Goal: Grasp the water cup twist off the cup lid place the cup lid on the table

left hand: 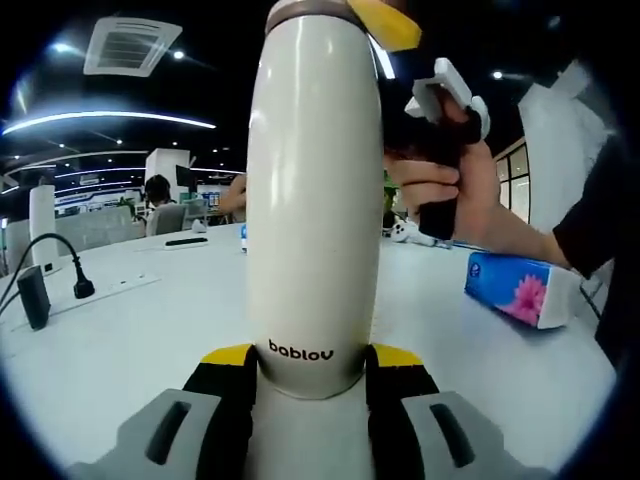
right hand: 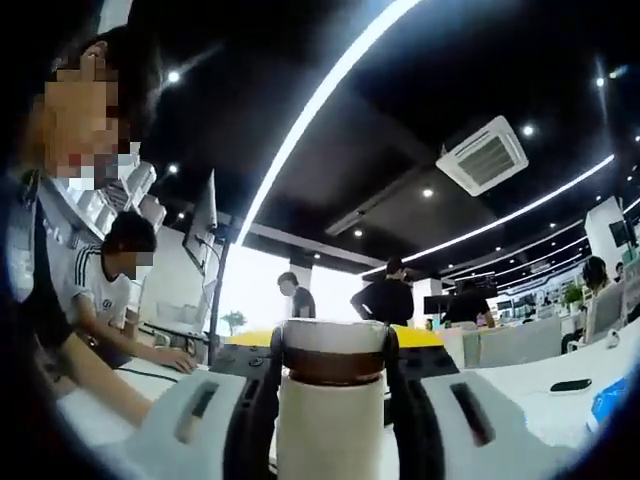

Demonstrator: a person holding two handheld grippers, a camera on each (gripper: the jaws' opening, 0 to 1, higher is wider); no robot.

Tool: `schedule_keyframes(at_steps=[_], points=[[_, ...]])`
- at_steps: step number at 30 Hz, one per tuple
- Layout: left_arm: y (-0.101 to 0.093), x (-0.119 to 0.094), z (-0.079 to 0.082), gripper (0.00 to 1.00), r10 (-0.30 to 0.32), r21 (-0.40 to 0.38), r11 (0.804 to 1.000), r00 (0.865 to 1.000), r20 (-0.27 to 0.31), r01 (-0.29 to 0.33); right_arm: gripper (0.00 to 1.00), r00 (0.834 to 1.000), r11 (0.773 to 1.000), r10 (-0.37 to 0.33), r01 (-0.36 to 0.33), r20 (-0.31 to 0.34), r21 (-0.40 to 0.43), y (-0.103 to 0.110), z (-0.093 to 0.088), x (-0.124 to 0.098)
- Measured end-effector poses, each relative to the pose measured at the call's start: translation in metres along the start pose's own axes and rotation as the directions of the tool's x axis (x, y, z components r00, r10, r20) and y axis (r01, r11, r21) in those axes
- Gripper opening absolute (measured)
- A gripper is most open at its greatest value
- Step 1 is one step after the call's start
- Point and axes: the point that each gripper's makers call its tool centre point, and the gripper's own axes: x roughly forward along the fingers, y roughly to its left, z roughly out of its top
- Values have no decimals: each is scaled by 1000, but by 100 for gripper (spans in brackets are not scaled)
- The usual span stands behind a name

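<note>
A tall cream water cup (left hand: pixel 315 200) marked "bablov" stands upright above the white table (left hand: pixel 130 340). My left gripper (left hand: pixel 312 365) is shut on its lower body, black and yellow pads on both sides. At the cup's top, the lid with a brown ring (left hand: pixel 300 10) meets a yellow pad of my right gripper (left hand: pixel 390 25), held by a hand (left hand: pixel 440 185). In the right gripper view the lid (right hand: pixel 333 345) sits between the jaws of my right gripper (right hand: pixel 334 352), which is shut on it, with the cup body (right hand: pixel 330 430) below. The lid looks seated on the cup.
A blue tissue pack (left hand: pixel 520 285) lies on the table to the right of the cup. A black plug with cable (left hand: pixel 80 288) and a dark adapter (left hand: pixel 33 297) sit at the left. A person (right hand: pixel 100 290) sits at a desk with a monitor (right hand: pixel 205 225).
</note>
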Motion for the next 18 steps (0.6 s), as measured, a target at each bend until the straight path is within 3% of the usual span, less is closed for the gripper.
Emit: schedule_keyframes(at_steps=[11,18], points=[[0,0,-1,45,-3,0,1000,1000,-1,3,44,990,982,139,-141,29,127,4,-1,1],[1,1,0,45,-3,1,1000,1000,1,3,44,964,933,251,-265,87,244,2,0,2]])
